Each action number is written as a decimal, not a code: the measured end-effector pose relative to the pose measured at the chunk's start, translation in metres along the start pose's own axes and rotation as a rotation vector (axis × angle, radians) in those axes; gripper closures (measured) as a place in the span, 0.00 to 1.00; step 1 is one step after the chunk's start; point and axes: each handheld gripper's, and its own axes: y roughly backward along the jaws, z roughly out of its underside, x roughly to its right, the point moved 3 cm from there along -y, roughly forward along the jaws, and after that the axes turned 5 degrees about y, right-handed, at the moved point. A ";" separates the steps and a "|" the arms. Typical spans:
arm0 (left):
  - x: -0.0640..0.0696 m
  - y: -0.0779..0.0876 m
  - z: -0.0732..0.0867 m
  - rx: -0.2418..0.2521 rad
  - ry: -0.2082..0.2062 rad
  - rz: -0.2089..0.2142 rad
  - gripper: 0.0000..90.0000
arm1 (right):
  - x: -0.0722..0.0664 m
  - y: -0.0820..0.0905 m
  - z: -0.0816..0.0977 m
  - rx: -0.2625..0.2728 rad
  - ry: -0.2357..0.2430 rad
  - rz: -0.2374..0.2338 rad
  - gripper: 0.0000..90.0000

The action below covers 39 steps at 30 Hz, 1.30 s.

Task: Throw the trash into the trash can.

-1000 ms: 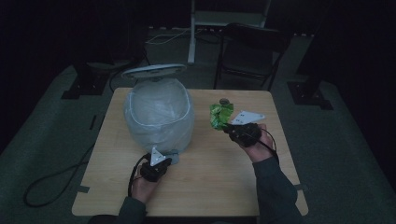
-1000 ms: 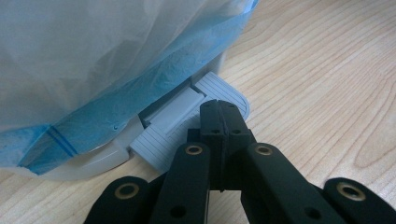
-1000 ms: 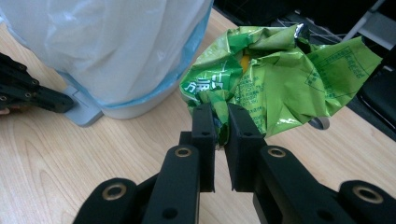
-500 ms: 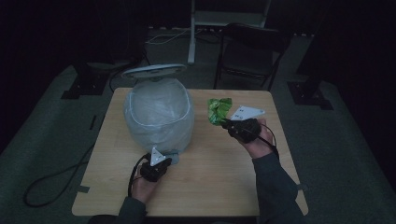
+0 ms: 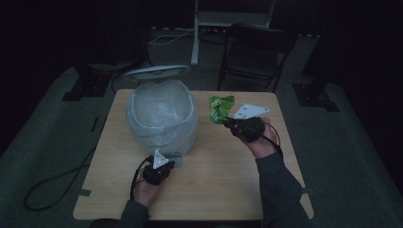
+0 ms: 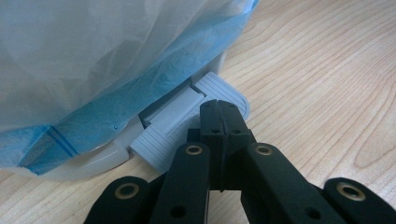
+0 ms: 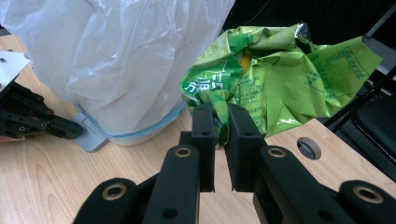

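Crumpled green foil wrapper (image 7: 280,74) is pinched in my right gripper (image 7: 220,122), while my left gripper (image 6: 219,112), fingers closed empty, presses the grey ribbed bin pedal (image 6: 187,126).

The right tool (image 5: 231,122) has carried the green wrapper (image 5: 221,108) up and away from the person, a little farther along the tabletop (image 5: 223,185) beside the bin (image 5: 161,116).

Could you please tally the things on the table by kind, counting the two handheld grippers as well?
Pedal bin lined with a plastic bag: 1
Crumpled green wrapper: 1
Handheld grippers: 2, the left gripper and the right gripper
Total: 4
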 end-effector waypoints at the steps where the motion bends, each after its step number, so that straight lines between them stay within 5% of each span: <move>1: 0.000 0.000 0.000 -0.001 0.000 0.000 1.00 | 0.000 0.000 -0.001 0.000 0.004 0.000 0.92; 39: 0.000 0.000 0.000 -0.004 -0.001 0.001 1.00 | 0.005 0.013 -0.033 0.049 0.036 0.014 0.92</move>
